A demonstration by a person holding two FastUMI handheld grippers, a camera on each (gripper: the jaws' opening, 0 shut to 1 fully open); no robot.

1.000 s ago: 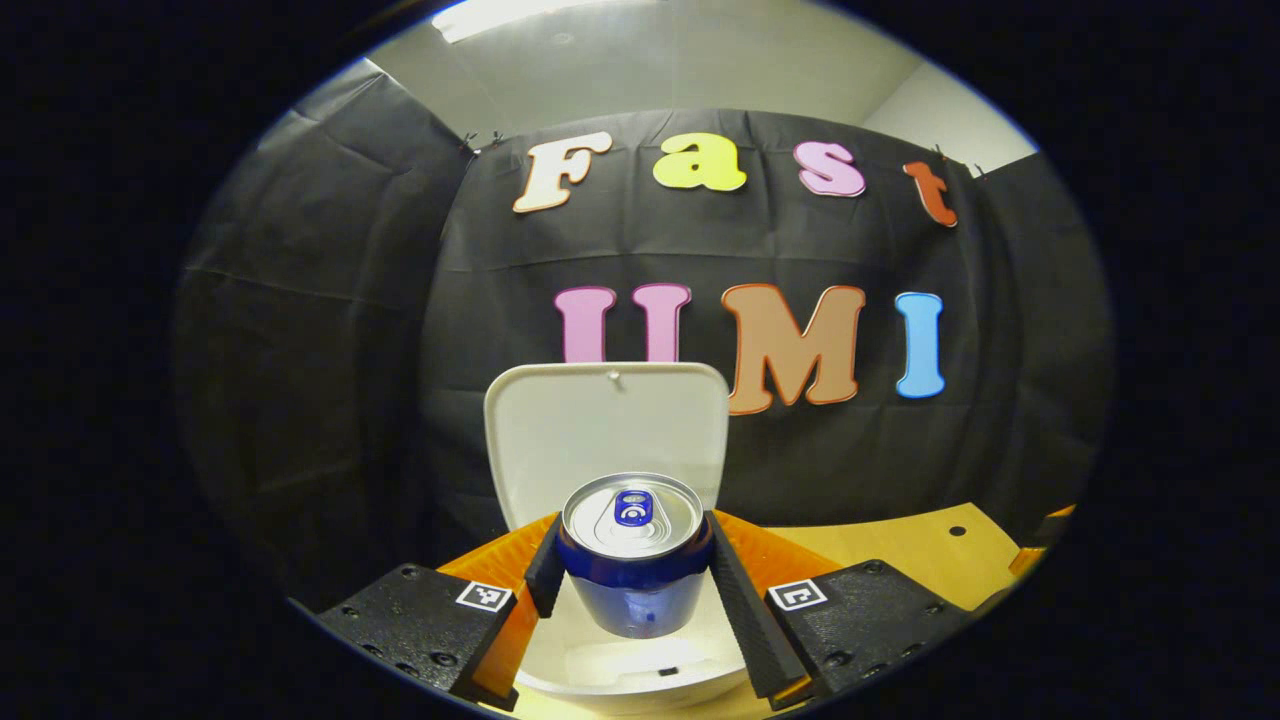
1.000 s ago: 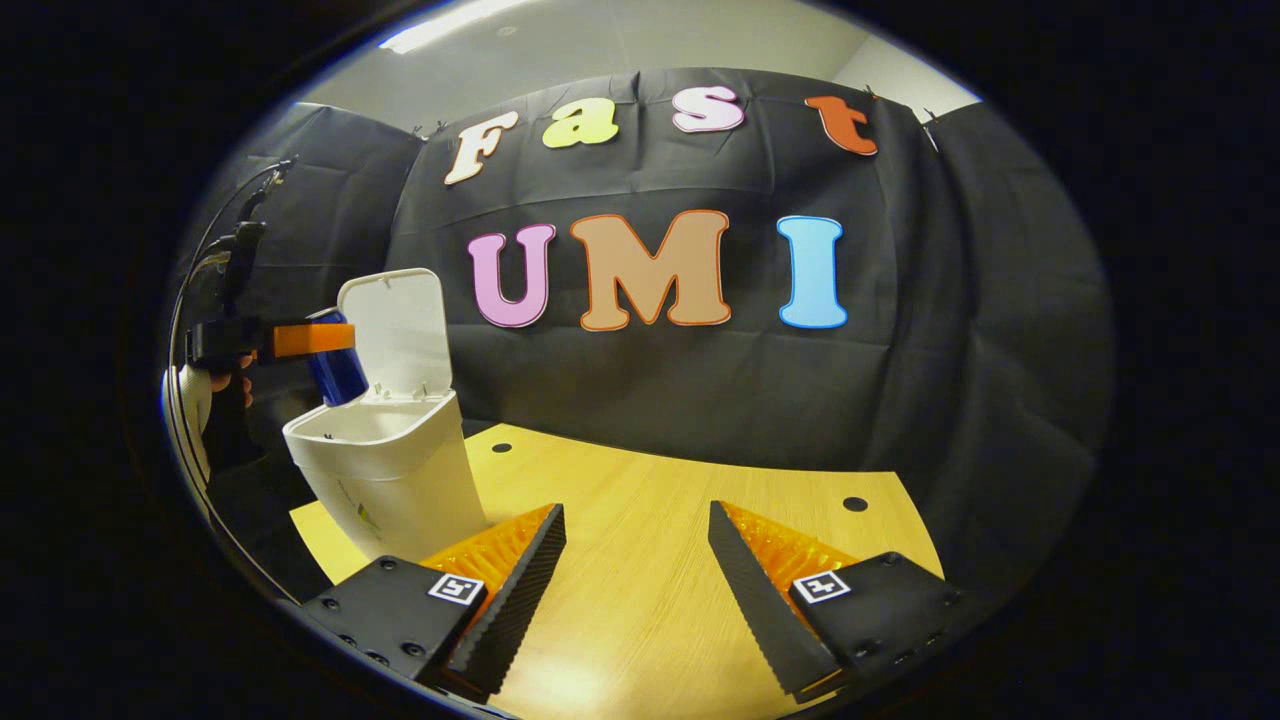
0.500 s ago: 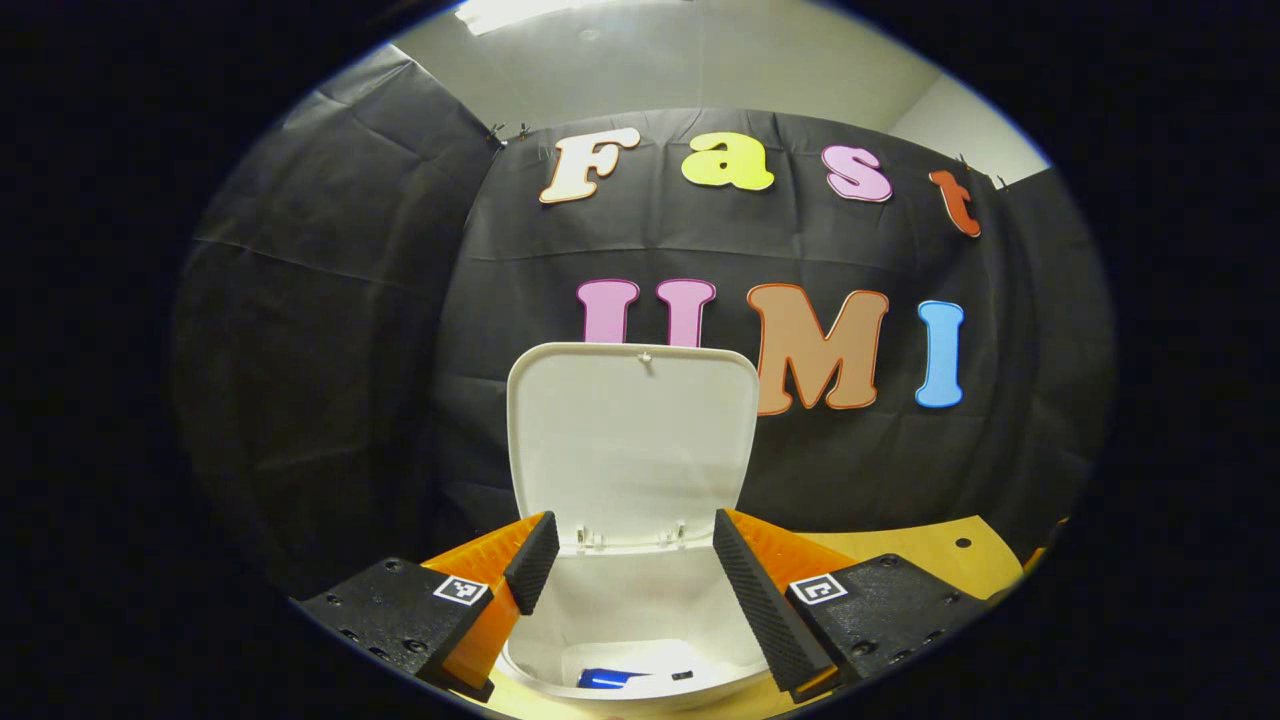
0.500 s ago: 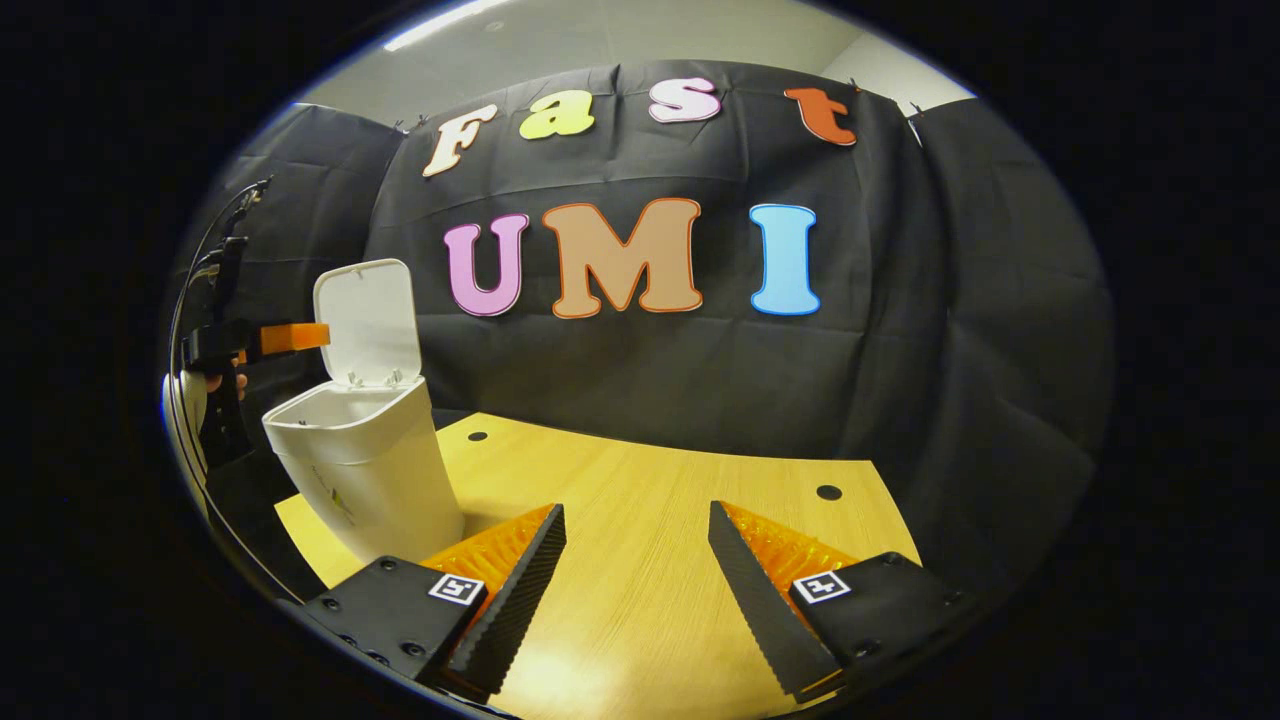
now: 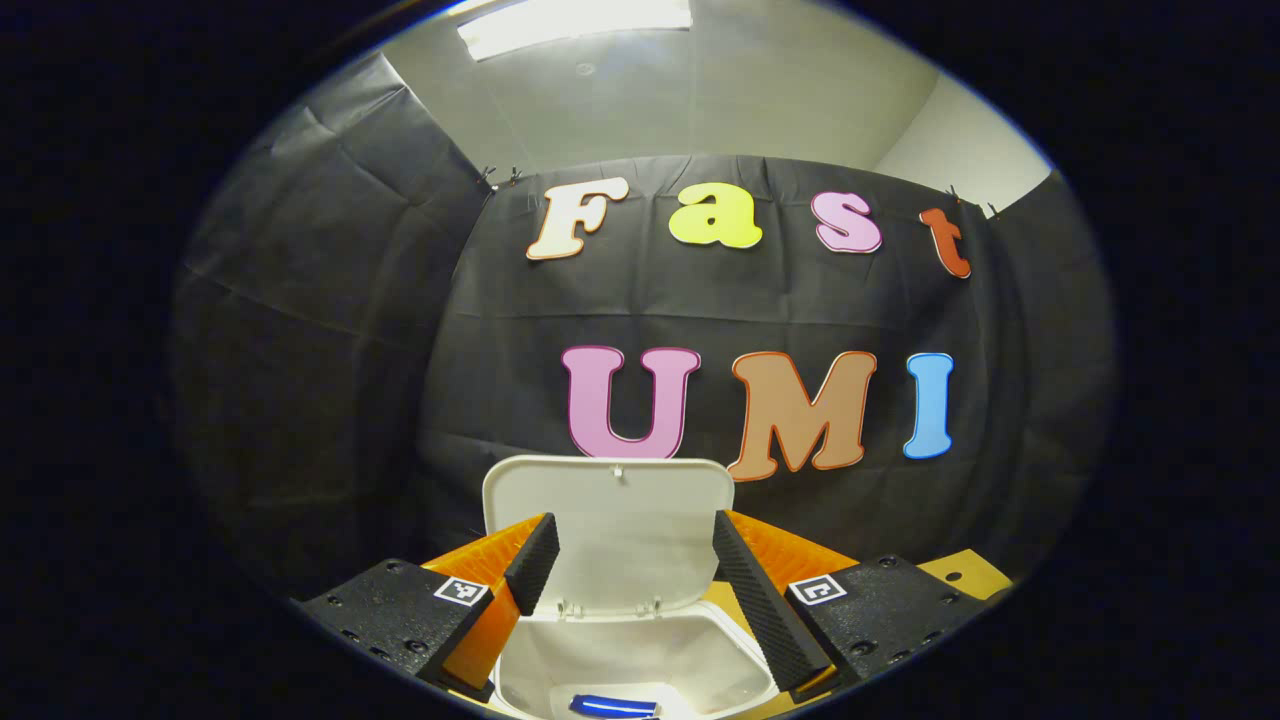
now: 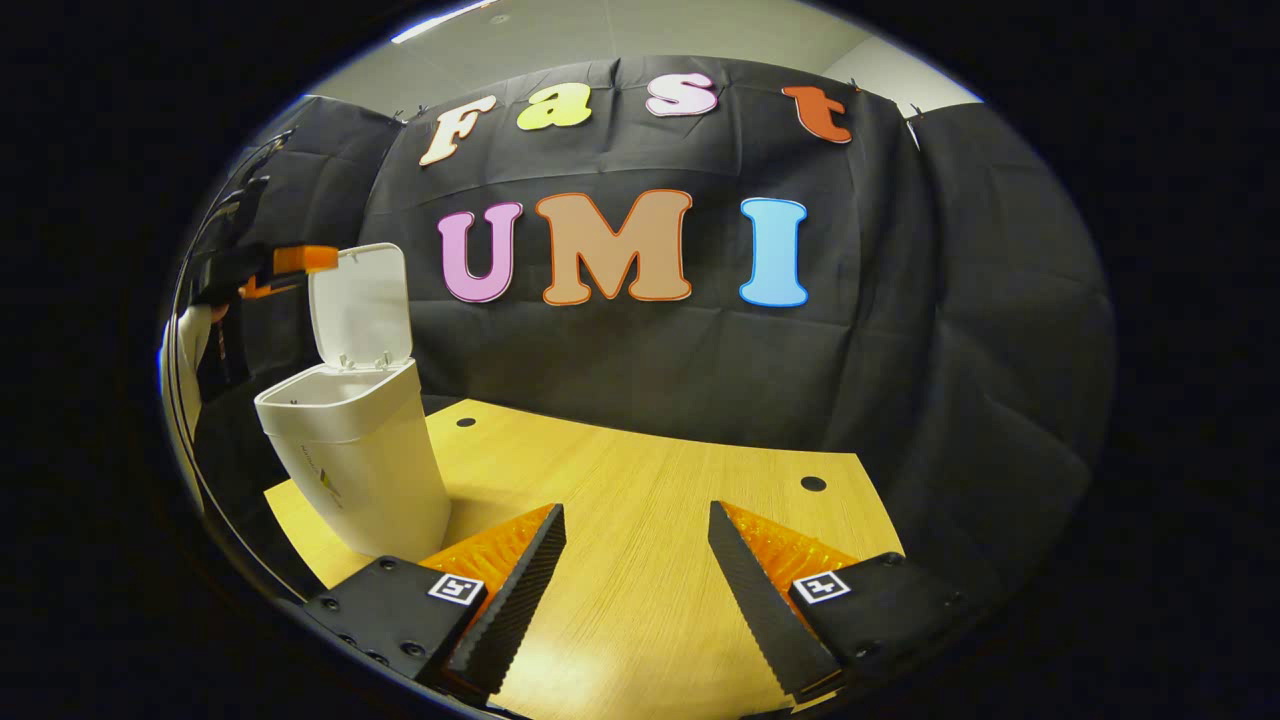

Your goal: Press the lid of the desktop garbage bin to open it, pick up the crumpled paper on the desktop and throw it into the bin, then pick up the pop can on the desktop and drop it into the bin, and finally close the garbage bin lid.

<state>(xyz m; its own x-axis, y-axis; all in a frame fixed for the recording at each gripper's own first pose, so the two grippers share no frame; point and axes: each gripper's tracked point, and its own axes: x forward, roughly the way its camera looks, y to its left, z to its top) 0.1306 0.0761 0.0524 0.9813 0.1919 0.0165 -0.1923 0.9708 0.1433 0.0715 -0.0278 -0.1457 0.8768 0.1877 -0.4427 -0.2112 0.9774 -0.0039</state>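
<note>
Pop can [image 5: 613, 705] lies inside the open bin [image 5: 640, 650], left gripper [image 5: 630, 560] above.

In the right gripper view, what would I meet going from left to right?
The other tool, held in a hand by the raised lid → white garbage bin → bare wooden table → black cloth wall.

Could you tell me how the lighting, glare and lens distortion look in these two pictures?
Left gripper view: a ceiling light is blown out at the top, and the open white lid looks evenly lit. Right gripper view: a soft glare patch sits on the wooden table between the claw fingers, the bin leans from fisheye bending, and the table's far edge curves.
</note>
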